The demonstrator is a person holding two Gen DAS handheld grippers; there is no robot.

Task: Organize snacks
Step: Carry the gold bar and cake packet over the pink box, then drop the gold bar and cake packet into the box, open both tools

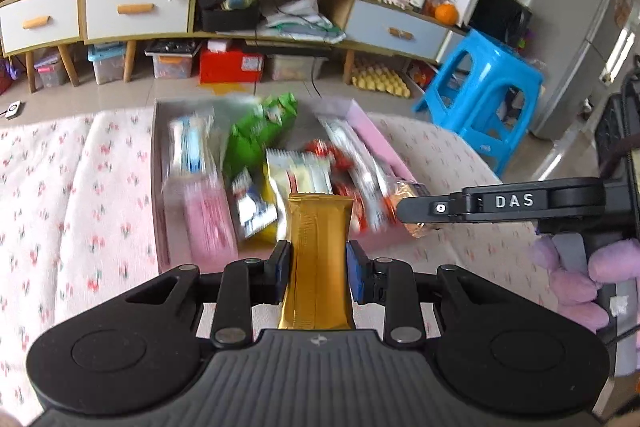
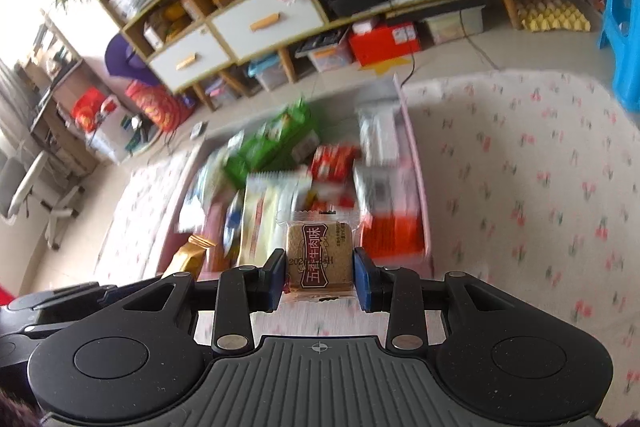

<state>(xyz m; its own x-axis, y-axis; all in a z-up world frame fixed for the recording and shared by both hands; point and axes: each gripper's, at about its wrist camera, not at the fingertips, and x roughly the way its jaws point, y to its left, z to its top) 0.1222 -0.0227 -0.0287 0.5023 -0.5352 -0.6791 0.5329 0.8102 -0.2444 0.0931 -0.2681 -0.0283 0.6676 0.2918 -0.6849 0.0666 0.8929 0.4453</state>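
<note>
While both pairs of tongs are pointing downward over the cloth-covered bench, each is carrying one snack. The left tongs are pinching a gold packet between the two blue pads, the packet standing lengthwise along the fingers, with its far end projecting ahead of the tips and its near end running back toward the tool body. The right tongs are pinching a small clear-wrapped square biscuit bearing a dark red label; it is sitting squarely between the pads, face up toward the camera.

Ahead of both tongs and below them, a pink tray is lying on the bench, and it is holding a blurred heap of snacks: a green bag at the far end, a pink pack at the near left corner as seen from the left tongs, red wrappers and pale packets toward the middle. In the left view the right tongs are reaching in from the right side, tips hanging over the near right edge of the tray, with a gloved hand gripping the handle. Neither held snack is touching the tray.
</note>
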